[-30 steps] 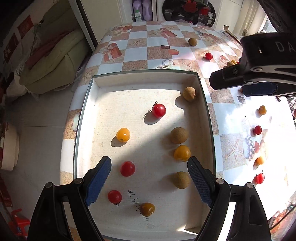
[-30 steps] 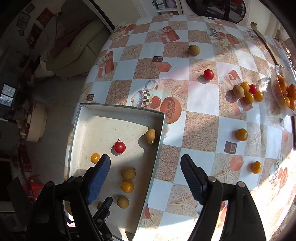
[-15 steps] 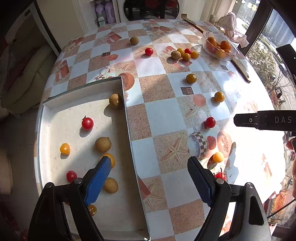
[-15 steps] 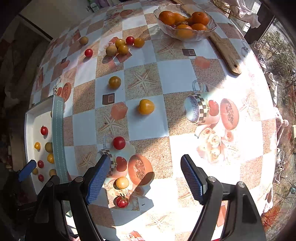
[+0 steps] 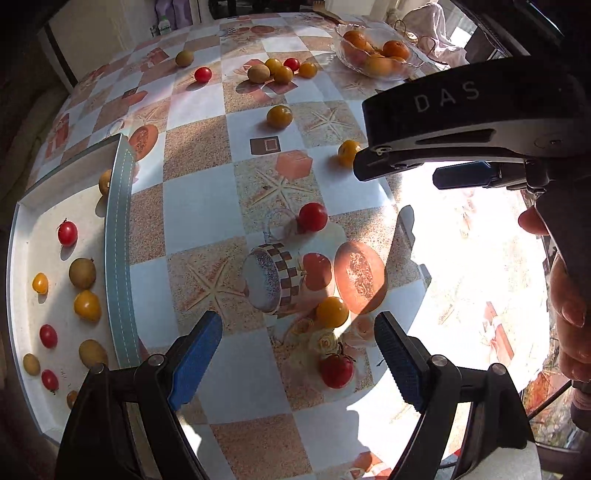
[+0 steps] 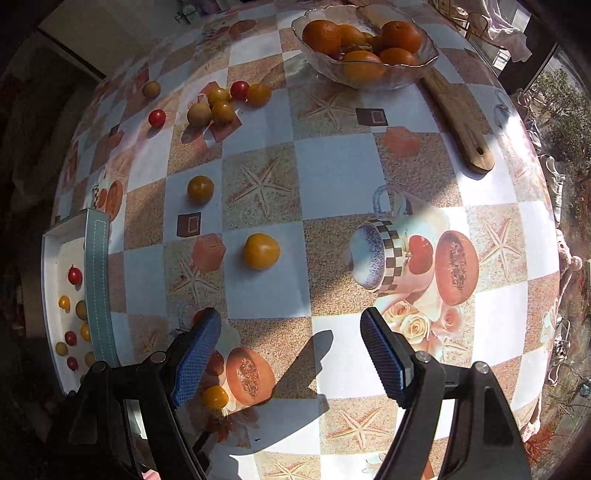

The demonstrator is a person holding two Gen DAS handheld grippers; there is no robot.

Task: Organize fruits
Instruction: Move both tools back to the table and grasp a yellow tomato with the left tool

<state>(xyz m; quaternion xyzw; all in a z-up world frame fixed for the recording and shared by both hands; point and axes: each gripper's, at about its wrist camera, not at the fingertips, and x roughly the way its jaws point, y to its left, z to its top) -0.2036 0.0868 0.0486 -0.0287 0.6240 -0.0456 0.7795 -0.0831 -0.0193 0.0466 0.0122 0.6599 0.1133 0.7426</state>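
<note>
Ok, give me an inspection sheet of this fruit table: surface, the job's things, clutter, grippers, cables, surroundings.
Surface: checked tablecloth printed with starfish, mugs and fruit, partly in strong sun.
Job's things: white tray at the left edge holds red and yellow cherry tomatoes and brown round fruits; loose on the cloth are a red tomato, a yellow tomato, another yellow tomato and a cluster farther off.
Clutter: glass bowl of oranges, wooden board.
Grippers: left gripper open and empty above the red tomato; right gripper empty, jaws closing.
Cables: nothing seen.
Surroundings: window on the right, bottles beyond the table.
</note>
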